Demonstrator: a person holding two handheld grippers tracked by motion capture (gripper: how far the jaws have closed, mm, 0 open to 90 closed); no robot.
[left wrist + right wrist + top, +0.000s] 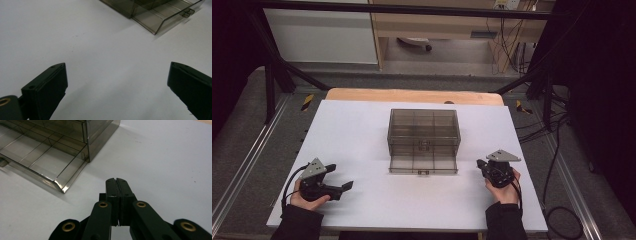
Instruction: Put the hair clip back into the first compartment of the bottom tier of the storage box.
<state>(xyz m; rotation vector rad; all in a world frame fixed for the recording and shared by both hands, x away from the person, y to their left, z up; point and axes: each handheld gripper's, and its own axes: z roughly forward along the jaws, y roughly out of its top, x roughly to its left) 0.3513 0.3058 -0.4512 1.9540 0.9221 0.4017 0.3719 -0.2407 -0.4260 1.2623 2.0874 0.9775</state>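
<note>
Nearest us, two sleeved hands rest on the white worktop (362, 130). The left gripper (346, 186) has its jaws spread wide and empty; the right gripper (116, 181) is pinched closed on nothing. Between them, mid-worktop, sits the smoky plastic drawer box (424, 127), bottom drawer (423, 164) pulled out toward the person, likely ready for reaching in.

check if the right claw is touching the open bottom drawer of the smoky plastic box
Apart. In the right gripper view the shut right claw has bare white table between it and the drawer corner; the high view shows the same gap.
</note>
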